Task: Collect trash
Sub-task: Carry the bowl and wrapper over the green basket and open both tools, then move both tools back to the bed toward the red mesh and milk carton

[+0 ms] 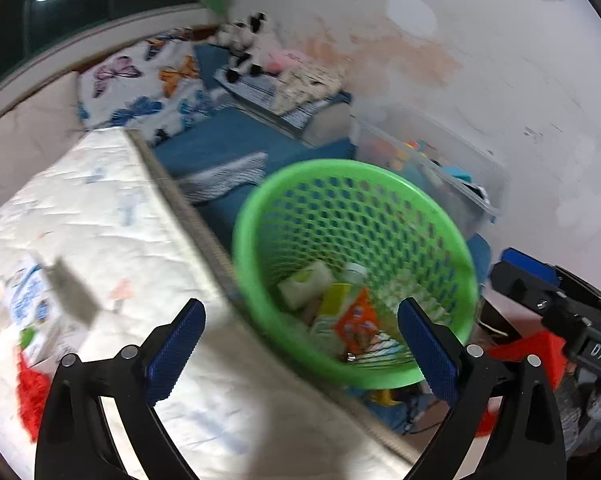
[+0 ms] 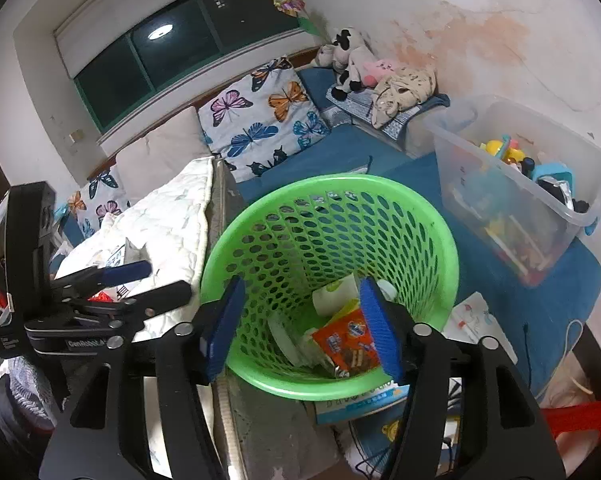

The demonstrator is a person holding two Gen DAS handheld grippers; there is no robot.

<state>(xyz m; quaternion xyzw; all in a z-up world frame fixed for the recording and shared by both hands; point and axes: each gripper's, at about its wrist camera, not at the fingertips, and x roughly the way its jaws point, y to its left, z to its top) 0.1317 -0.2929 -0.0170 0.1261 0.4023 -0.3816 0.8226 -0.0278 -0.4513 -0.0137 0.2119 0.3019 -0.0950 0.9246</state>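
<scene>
A green mesh trash basket point(image 1: 452, 240) point(image 2: 432, 216) stands beside a white quilted mattress point(image 1: 112, 216) point(image 2: 180, 220). Inside it lie an orange snack wrapper point(image 1: 358, 322) point(image 2: 348, 344), a white cup point(image 2: 334, 294) and other packaging. My left gripper point(image 1: 300, 344) is open and empty, above the mattress edge and the basket's near rim. My right gripper point(image 2: 302, 324) is open and empty, right over the basket's near rim. A blue-and-white carton point(image 1: 30, 300) and a red scrap point(image 1: 30, 396) lie on the mattress at the left. The left gripper also shows in the right wrist view point(image 2: 152, 276).
A clear plastic bin of toys point(image 2: 512, 184) point(image 1: 432, 168) stands to the right on a blue mat point(image 2: 380, 160). Butterfly pillows point(image 2: 260, 120) and plush toys point(image 2: 352, 60) lie at the back under a window. A booklet point(image 2: 364, 400) lies under the basket.
</scene>
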